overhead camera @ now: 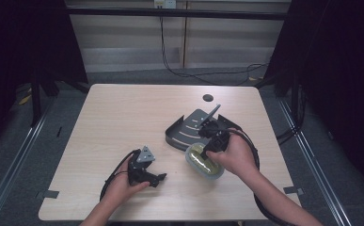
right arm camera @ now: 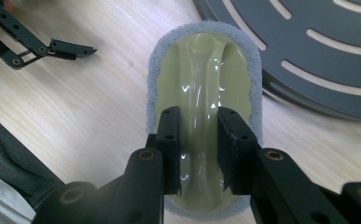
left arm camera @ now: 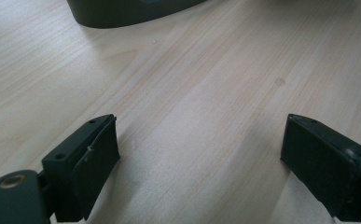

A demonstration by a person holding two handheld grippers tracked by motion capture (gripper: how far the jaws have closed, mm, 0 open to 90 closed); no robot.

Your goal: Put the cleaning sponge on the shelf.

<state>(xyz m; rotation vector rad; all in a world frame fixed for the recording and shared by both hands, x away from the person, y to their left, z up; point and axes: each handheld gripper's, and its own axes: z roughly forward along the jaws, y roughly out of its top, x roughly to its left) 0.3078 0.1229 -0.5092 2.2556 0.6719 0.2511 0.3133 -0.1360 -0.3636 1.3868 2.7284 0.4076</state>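
**Right claw clamped on the scrubber's handle, beside the dark tray**

The right gripper [right arm camera: 199, 154] has its two black jaws pressed against either side of the raised ridge that runs down the middle of the scrubber [right arm camera: 201, 79], an oval pad with a glossy yellow-green plastic back and a grey-blue spongy rim all round it. The jaws are closed firmly on that ridge, one pad on each flank. In the high view the right gripper [overhead camera: 211, 147] points down onto the scrubber [overhead camera: 199, 159], with the person's right hand [overhead camera: 236, 157] wrapped around its body and a thick cable looping away behind.

The scrubber sits just beside the dark tray [overhead camera: 189, 129], on the person's side of it (whether its rim touches the tray's edge I cannot tell). The tray [right arm camera: 308, 51] is a dark grey curved piece with pale slots cut through it, and it rests on the wooden table [overhead camera: 123, 117].

Well away from the tray, toward the person's left, the left gripper [overhead camera: 162, 178] lies low over the bare wood, held in the left hand [overhead camera: 123, 186]. Its jaws [left arm camera: 199, 163] stand wide apart with nothing between them, only the tabletop beneath, and the tray's dark wall [left arm camera: 122, 14] shows at the far edge of its view.
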